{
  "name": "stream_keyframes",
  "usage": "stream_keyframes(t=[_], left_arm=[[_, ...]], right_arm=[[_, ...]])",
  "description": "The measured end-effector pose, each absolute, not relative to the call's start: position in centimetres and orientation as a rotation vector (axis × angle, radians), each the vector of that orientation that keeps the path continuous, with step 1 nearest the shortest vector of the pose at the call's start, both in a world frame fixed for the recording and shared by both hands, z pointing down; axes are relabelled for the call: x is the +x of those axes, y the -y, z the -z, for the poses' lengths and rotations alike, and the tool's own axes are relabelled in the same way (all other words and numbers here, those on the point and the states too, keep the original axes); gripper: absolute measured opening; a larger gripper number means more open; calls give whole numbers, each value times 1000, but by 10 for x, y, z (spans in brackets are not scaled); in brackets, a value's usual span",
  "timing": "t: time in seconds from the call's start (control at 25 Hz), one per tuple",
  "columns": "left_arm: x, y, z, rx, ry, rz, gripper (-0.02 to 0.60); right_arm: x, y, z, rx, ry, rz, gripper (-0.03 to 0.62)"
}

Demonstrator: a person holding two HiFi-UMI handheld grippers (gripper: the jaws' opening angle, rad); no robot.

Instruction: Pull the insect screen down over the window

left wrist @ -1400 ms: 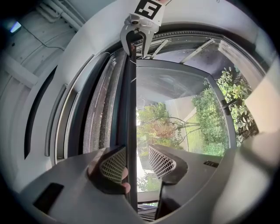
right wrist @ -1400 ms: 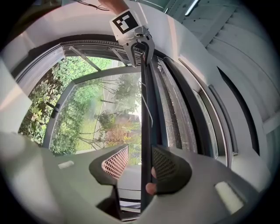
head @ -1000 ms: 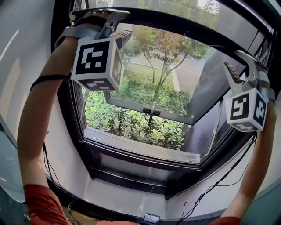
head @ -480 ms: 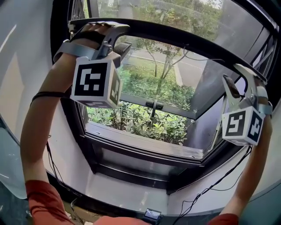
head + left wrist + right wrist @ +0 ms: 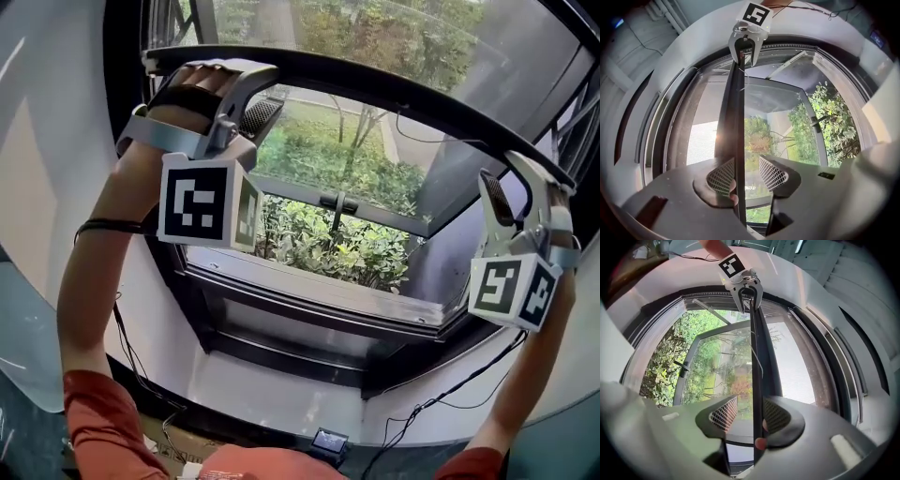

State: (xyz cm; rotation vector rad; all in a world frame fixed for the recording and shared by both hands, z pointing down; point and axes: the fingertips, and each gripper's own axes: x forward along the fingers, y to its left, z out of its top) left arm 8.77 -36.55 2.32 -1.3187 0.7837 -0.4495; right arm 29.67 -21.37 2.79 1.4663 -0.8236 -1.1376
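Observation:
The insect screen's dark bottom bar (image 5: 375,89) spans the window opening, with grey mesh (image 5: 394,37) above it. My left gripper (image 5: 265,91) straddles the bar's left end and my right gripper (image 5: 514,176) its right end. In the left gripper view the bar (image 5: 736,117) lies against the left pad (image 5: 723,176), with a gap to the other pad, so my left gripper (image 5: 746,171) is open. In the right gripper view the bar (image 5: 757,357) rests on the right pad (image 5: 774,416), and my right gripper (image 5: 750,414) is open too. A fingertip shows behind the bar at each gripper.
Below the bar the glass sash (image 5: 347,211) stands swung outward, with its handle (image 5: 337,202) in the middle. Green bushes (image 5: 328,248) lie outside. The dark window frame and sill (image 5: 309,314) run underneath, and cables (image 5: 441,398) hang by the white wall.
Both grippers have come down together with the bar between their jaws. More mesh now shows above the bar and less open window below it.

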Motion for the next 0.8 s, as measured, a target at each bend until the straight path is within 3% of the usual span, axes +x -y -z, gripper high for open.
stream_keyframes(t=[0.8], left_arm=[[85,360,-110,-1375,-703,544,152]], right_arm=[[293,208,-116,1447,954,1056,181]])
